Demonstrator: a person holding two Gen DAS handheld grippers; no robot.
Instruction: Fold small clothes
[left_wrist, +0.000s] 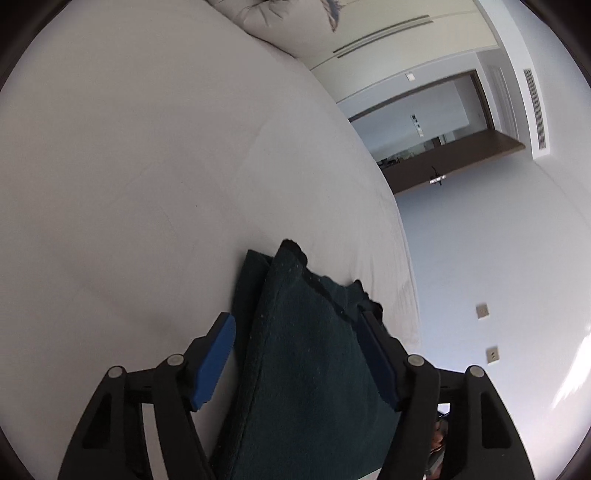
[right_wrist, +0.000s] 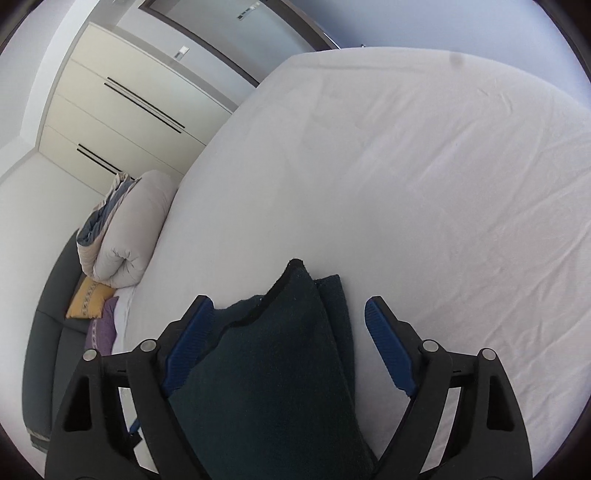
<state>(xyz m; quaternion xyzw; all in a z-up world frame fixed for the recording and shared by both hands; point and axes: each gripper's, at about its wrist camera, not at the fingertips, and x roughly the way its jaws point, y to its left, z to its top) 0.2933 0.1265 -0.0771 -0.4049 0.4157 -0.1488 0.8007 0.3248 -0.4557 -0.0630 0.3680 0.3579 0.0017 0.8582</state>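
Dark green fleecy garment (left_wrist: 314, 362) lies folded on the white bed (left_wrist: 129, 166), poking toward 12 o'clock between both spread claws, left claw (left_wrist: 299, 354) and right claw (right_wrist: 288, 339), probably so the fold settles flat.

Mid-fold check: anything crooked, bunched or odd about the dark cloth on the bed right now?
Slightly untidy. The dark green cloth lies on the white bed sheet with its layers not lined up: a lower layer sticks out along one side, and the top edge runs ragged to a peak. Both the left gripper and the right gripper are open.
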